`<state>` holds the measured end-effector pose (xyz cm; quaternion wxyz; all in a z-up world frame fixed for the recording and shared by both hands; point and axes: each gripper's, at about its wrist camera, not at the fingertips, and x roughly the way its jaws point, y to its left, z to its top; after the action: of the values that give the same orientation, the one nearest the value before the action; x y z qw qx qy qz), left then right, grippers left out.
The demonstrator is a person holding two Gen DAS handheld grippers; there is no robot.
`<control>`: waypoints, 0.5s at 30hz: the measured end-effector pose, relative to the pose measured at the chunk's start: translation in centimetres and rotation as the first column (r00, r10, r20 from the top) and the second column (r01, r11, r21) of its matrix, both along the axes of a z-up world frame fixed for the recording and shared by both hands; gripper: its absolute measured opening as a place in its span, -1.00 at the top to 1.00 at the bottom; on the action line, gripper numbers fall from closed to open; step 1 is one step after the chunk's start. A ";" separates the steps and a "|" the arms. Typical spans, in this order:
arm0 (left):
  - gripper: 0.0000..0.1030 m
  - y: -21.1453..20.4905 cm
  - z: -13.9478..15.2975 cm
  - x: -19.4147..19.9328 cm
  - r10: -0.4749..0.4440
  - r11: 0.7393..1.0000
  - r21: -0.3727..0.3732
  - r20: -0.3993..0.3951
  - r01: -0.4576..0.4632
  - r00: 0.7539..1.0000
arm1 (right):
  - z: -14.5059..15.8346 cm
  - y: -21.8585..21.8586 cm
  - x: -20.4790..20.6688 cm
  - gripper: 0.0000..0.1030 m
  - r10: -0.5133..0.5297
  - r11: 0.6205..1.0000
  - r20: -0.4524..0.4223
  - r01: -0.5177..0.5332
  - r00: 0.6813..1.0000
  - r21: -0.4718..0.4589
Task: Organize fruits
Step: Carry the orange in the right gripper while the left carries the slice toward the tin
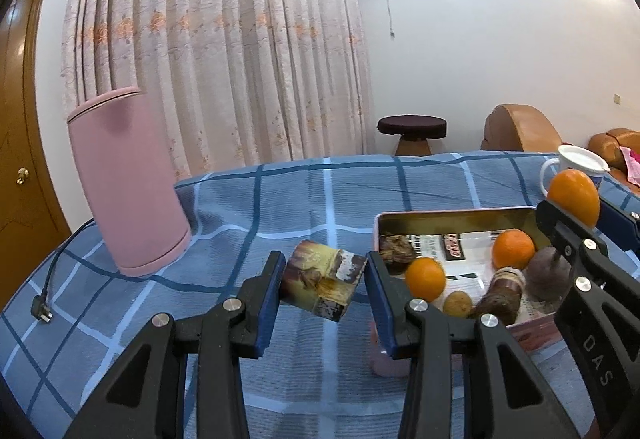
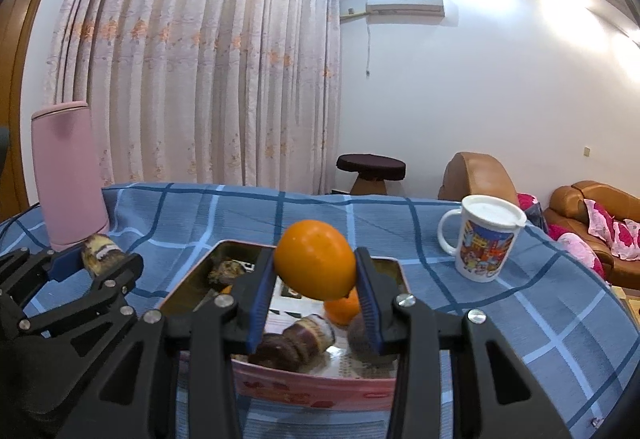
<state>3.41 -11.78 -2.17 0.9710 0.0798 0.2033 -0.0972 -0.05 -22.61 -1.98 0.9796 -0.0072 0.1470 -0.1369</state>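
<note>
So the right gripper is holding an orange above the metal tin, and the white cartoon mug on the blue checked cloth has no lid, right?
Not quite: the white cartoon mug has a white lid on it, as the right wrist view shows. The rest holds: right gripper, orange, metal tin, blue checked cloth.

Black linkage arms point(image 1: 224, 371), silver screws, blue-padded jaws ("DAS" lettering).

An orange point(image 2: 315, 260) hangs clamped above the open pink tin point(image 2: 312, 385); inside lie two more oranges point(image 1: 426, 278), a kiwi point(image 1: 457, 304) and dark brownish pieces point(image 1: 500, 295).
</note>
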 end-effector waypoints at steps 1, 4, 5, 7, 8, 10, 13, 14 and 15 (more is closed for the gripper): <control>0.16 -0.2 0.0 0.0 -0.007 1.000 0.001 -0.002 0.007 1.000 | 0.0 -0.2 -0.1 0.19 -0.003 1.000 0.001 0.003 1.000 -0.002; 0.16 -0.9 -0.1 0.1 -0.026 1.000 -0.004 -0.011 0.026 1.000 | 0.0 -0.8 -0.2 0.19 -0.013 1.000 0.002 0.013 1.000 -0.008; 0.16 -1.1 -0.1 0.1 -0.031 0.999 -0.006 -0.014 0.031 0.999 | 0.0 -1.0 -0.3 0.19 -0.017 1.000 0.003 0.017 1.000 -0.008; 0.16 -1.5 0.0 0.2 -0.039 0.999 -0.010 -0.018 0.039 0.999 | 0.0 -1.3 -0.3 0.19 -0.024 1.000 0.003 0.024 1.000 -0.008; 0.17 -1.7 0.0 0.2 -0.043 0.999 -0.013 -0.021 0.043 0.999 | -0.1 -1.5 -0.4 0.19 -0.027 1.000 0.003 0.027 1.000 -0.008; 0.16 -2.0 -0.1 0.3 -0.050 0.999 -0.019 -0.028 0.049 0.998 | -0.1 -2.0 -0.4 0.19 -0.031 0.999 0.001 0.031 1.000 -0.009; 0.16 -2.5 -0.2 0.3 -0.065 0.998 -0.020 -0.036 0.064 0.997 | 0.0 -2.6 -0.5 0.19 -0.039 0.999 0.002 0.039 0.999 -0.010; 0.16 -2.7 -0.2 0.2 -0.070 0.997 -0.020 -0.037 0.069 0.997 | 0.0 -2.8 -0.6 0.19 -0.042 0.999 0.002 0.042 0.999 -0.010; 0.16 -2.9 -0.2 0.2 -0.074 0.997 -0.020 -0.037 0.073 0.997 | 0.0 -3.0 -0.6 0.19 -0.046 0.999 0.001 0.046 0.999 -0.010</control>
<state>3.61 -14.69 -2.37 0.9635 0.0762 0.2174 -0.1362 -0.62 -25.64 -2.02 0.9762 -0.0087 0.1459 -0.1603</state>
